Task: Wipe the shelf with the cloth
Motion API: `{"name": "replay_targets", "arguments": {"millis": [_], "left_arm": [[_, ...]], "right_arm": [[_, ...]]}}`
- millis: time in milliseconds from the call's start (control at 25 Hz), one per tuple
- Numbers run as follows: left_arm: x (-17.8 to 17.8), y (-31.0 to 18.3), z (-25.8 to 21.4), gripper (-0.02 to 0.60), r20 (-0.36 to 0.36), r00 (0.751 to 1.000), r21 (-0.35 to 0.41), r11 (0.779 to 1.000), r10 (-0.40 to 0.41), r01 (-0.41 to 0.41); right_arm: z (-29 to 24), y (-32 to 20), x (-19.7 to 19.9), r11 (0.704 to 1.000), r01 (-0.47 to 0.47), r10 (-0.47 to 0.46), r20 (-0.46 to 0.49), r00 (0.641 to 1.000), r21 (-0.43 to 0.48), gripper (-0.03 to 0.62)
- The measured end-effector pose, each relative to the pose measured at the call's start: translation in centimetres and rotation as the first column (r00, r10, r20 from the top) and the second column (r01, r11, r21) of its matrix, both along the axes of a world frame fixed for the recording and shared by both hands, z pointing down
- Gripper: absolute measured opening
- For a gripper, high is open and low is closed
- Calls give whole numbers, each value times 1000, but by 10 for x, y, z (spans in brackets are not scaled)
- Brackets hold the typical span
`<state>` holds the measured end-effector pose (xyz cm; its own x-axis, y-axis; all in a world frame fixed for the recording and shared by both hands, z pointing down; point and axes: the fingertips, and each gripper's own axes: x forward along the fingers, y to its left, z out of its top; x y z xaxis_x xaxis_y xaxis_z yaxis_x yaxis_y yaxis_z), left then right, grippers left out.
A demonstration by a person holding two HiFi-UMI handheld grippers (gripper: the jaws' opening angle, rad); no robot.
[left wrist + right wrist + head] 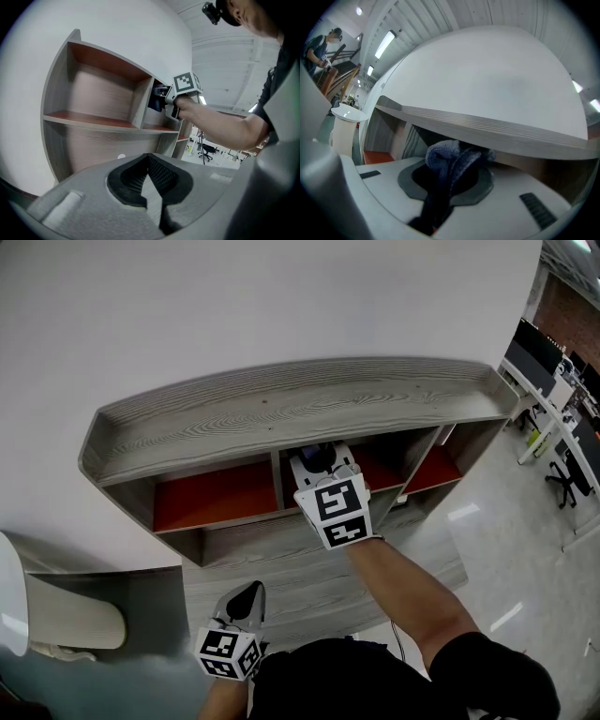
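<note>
The cloth (450, 161), dark blue and fluffy, is bunched up between the jaws of the right gripper (449, 180), which are clamped tight on it with a wad poking out past the tips. It sits at the mouth of the middle compartment of the shelf (281, 409), just under the grey wood-grain top board and just right of a divider (whether it touches the wood I cannot tell from here). The compartment floors on either side are a red-orange colour. From above, the right gripper's marker cube (337, 512) faces up, with a bare forearm (403, 592) reaching back towards the person's dark shirt. The left gripper (246, 601) hangs low and close to the body, well apart from the cloth, pointing at the lower front of the shelf; its dark pads (161, 173) meet at the tips with nothing between them. A white round-topped stand (56, 624) is off to the left by the wall, and desks with office chairs (562, 474) stand far off to the right.
</note>
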<state>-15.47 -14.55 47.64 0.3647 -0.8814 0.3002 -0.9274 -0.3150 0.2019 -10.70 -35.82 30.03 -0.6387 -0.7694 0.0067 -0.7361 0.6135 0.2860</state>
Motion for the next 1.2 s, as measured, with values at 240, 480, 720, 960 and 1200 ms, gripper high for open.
{"name": "replay_targets", "arguments": {"millis": [240,480,720,960,1200], "left_arm": [[-4,-2,-1,9,-4,1000,7,1000,12,-12],[-7,-3,-1,9,-9,1000,6,1000,21,-21],[-8,-6,0,9,-16,999,8,999,37,-36],[-14,-6,1,9,-22,998,9,998,55,-55],[-22,-7,1,9,-28,996,16,996,87,-87]], "right_arm": [[2,2,-8,998,-21,27,-91,995,60,78],[2,4,-12,991,-38,62,-187,980,128,78],[5,5,-17,980,-45,99,-277,956,195,78],[9,5,-17,960,-64,164,-363,917,272,78],[14,7,-19,931,-70,243,-465,851,359,78]]}}
